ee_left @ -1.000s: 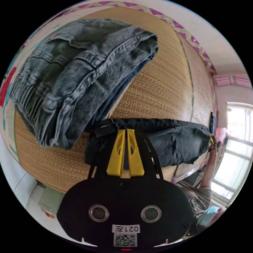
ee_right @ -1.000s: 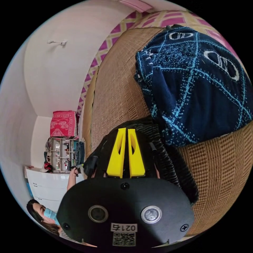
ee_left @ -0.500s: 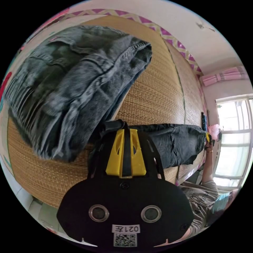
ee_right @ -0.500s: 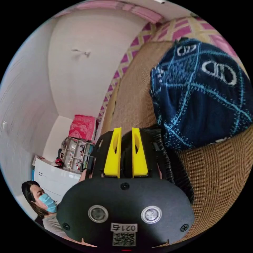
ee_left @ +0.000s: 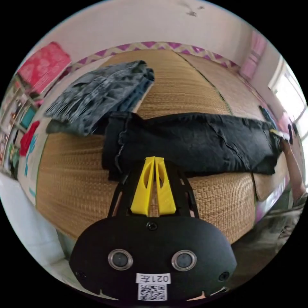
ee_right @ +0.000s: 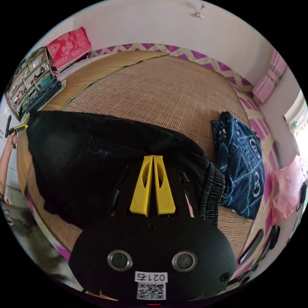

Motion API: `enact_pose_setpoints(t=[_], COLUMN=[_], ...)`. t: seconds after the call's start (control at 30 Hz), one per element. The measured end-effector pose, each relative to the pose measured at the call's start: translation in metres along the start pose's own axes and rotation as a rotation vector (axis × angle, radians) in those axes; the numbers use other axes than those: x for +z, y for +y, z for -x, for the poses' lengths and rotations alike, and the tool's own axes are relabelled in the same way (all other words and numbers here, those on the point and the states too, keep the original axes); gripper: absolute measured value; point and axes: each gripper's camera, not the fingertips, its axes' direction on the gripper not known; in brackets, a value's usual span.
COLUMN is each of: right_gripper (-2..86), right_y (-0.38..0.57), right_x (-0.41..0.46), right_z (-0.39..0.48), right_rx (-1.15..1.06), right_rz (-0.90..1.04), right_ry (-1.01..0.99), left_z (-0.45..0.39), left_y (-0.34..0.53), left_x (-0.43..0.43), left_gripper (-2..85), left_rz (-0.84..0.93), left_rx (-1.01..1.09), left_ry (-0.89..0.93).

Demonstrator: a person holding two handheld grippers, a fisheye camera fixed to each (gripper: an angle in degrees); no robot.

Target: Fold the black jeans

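A: Item one, your tools. Left gripper [ee_left: 154,159]: yellow jaws pressed together, nothing between them, tips just over the near edge of the black jeans [ee_left: 192,144]. Right gripper [ee_right: 153,158]: jaws likewise closed; whether cloth is caught in them, I cannot tell.

B: Where do the jeans lie?

A: Stretched flat across the woven mat [ee_left: 80,179], elastic waistband [ee_right: 213,189] on your right gripper's side.

B: Risks?

A: Probably a crooked fold if you lift one end alone; the layers may slip apart.

B: Obstacles, near to far?

A: Grey jeans [ee_left: 96,93], folded, touching the black pair's end on your left gripper's side; they could snag. Blue patterned cloth [ee_right: 243,166] just beside the waistband. Pink bag [ee_right: 285,189] beyond. Shelves [ee_right: 29,83] far off.
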Motion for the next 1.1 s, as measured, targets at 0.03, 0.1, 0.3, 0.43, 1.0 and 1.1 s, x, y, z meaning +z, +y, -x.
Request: enact_pose_setpoints(t=[0.03, 0.1, 0.3, 0.43, 1.0, 1.1], right_gripper=[-0.8, -0.7, -0.7, -0.6, -0.7, -0.7], right_y=[0.002, 0.019, 0.090, 0.146, 0.307, 0.321], right_x=[-0.013, -0.049, -0.117, -0.137, -0.165, -0.156], right_z=[-0.002, -0.002, 0.010, 0.006, -0.056, -0.072], right_rx=[0.055, 0.102, 0.174, 0.246, 0.434, 0.444], right_rz=[-0.010, -0.147, -0.319, -0.360, -0.395, -0.353], right_ry=[-0.003, -0.035, -0.248, -0.418, -0.568, -0.553], left_z=[0.021, 0.057, 0.129, 0.130, 0.137, 0.103], left_y=[0.023, 0.062, 0.145, 0.142, 0.145, 0.120], left_x=[-0.012, -0.024, -0.008, -0.010, -0.076, -0.132], left_gripper=[0.6, 2.6, 11.4, 14.7, -0.3, -0.8], left_rz=[-0.039, -0.106, -0.208, -0.192, -0.416, -0.471], left_rx=[-0.093, -0.252, -0.618, -0.702, -0.849, -0.768], left_ry=[0.069, 0.222, 0.637, 0.639, 0.706, 0.668])
